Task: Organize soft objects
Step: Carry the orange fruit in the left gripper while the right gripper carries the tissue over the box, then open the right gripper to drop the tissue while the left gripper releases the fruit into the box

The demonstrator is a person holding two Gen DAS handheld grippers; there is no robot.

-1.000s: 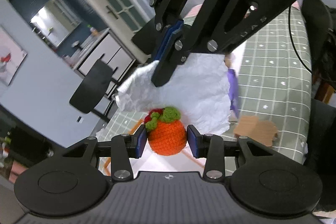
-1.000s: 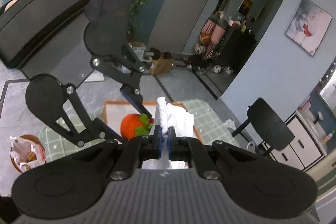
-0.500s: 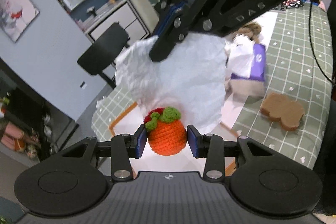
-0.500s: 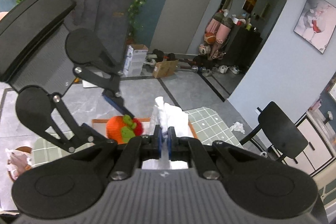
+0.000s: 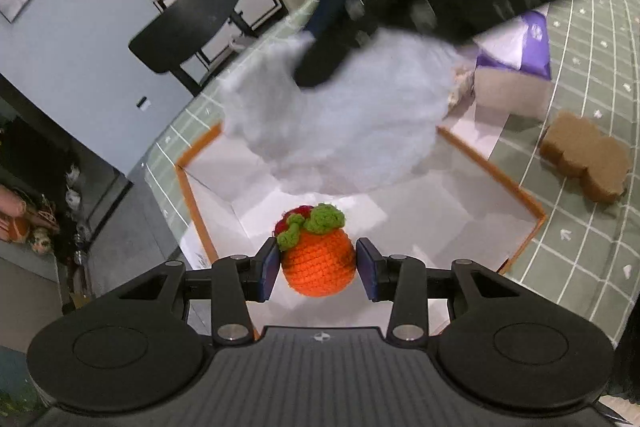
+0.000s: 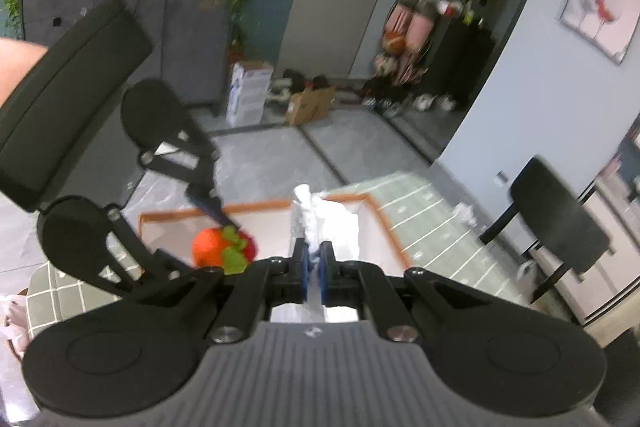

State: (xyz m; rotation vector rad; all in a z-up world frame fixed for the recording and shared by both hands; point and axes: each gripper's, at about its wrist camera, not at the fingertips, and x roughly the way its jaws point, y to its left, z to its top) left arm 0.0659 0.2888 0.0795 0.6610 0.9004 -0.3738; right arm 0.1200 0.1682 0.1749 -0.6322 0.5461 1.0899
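My left gripper (image 5: 318, 269) is shut on an orange crocheted fruit (image 5: 319, 259) with green leaves and holds it over the near end of a white tray with an orange rim (image 5: 496, 169). My right gripper (image 6: 314, 263) is shut on a crumpled white tissue (image 6: 328, 221) and holds it above the same tray; the tissue shows blurred in the left wrist view (image 5: 340, 123). The fruit also shows in the right wrist view (image 6: 214, 247), held by the left gripper to the left.
A brown sponge (image 5: 586, 161) lies on the green checked tablecloth (image 5: 580, 247) right of the tray. A purple and white box (image 5: 516, 75) sits beyond the tray. A black chair (image 5: 188, 27) stands past the table's far edge.
Both grippers have tilted down toward the table, so the tray now shows fully below them. The right gripper with the tissue has swung, blurred, over the tray. Both grips are unchanged.
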